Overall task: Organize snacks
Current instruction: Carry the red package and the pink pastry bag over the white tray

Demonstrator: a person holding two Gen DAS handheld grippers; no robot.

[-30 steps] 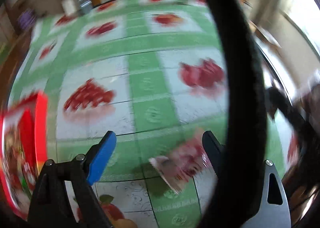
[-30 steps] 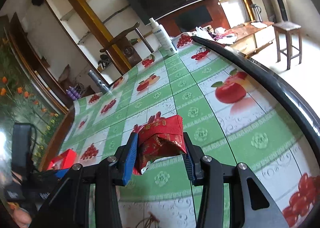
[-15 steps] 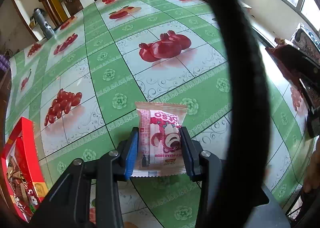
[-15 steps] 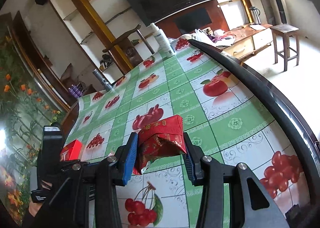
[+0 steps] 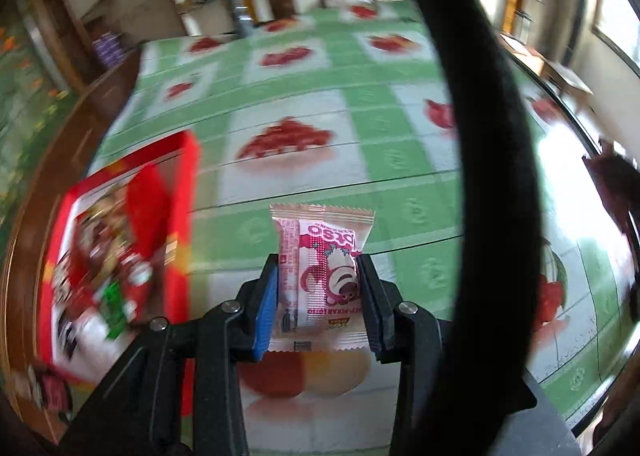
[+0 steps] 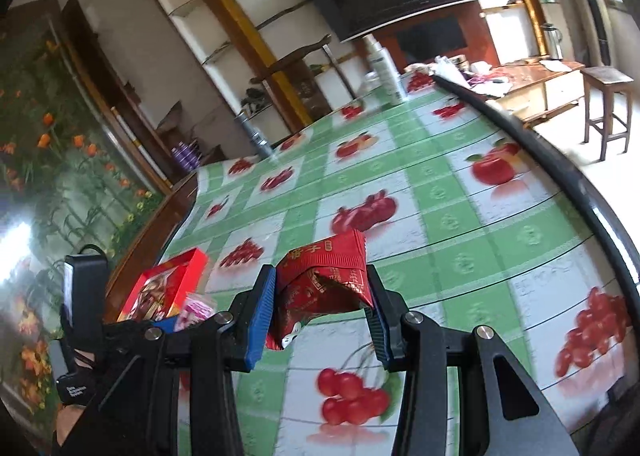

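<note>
My left gripper (image 5: pixel 320 280) is shut on a pink snack packet (image 5: pixel 322 268) printed with a bear, lifted above the green fruit-print tablecloth (image 5: pixel 304 124). A red snack box (image 5: pixel 120 240) with several packets inside lies to its left, blurred. My right gripper (image 6: pixel 322 292) is shut on a crumpled red snack packet (image 6: pixel 324 280), held over the table. In the right wrist view the red box (image 6: pixel 166 288) sits at the left table edge, with the left gripper (image 6: pixel 188 316) and its pink packet (image 6: pixel 196 310) just in front of it.
A white bottle (image 6: pixel 386 70) and a metal flask (image 6: pixel 256 138) stand at the far end of the table. A thick black cable (image 5: pixel 496 160) crosses the left wrist view. A wooden stool (image 6: pixel 608 108) stands off the table's right side.
The left gripper closed on the pink packet, lifted it off the cloth and swung left toward the red box. The right gripper kept its red packet and drifted leftward too.
</note>
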